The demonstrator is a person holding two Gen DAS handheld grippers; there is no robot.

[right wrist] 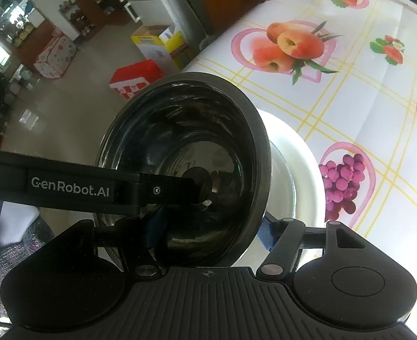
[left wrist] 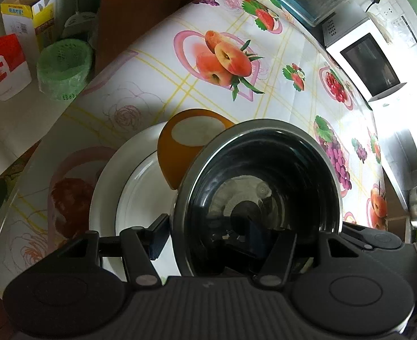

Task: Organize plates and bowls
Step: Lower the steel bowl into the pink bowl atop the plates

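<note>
Left wrist view: the left gripper (left wrist: 205, 236) straddles the near wall of a shiny round stainless-steel bowl (left wrist: 258, 175), one blue-padded finger (left wrist: 158, 238) outside the rim and the other inside the dark hollow; the jaws stand about half open, closed onto that wall. The bowl sits over a wide white round plate (left wrist: 114, 184), beside an orange-brown ceramic bowl with a white interior (left wrist: 192, 137), all above a table covered in a fruit-printed plastic cloth (left wrist: 265, 90).

Right wrist view: the right gripper (right wrist: 211, 232) likewise grips the steel bowl's (right wrist: 185, 153) wall, its blue-padded finger (right wrist: 266, 235) outside the rim, jaws about half open. The left gripper's black finger bar (right wrist: 75, 185) reaches into the bowl from the left. The white plate (right wrist: 296, 164) lies just beyond on the tablecloth (right wrist: 364, 107).
</note>
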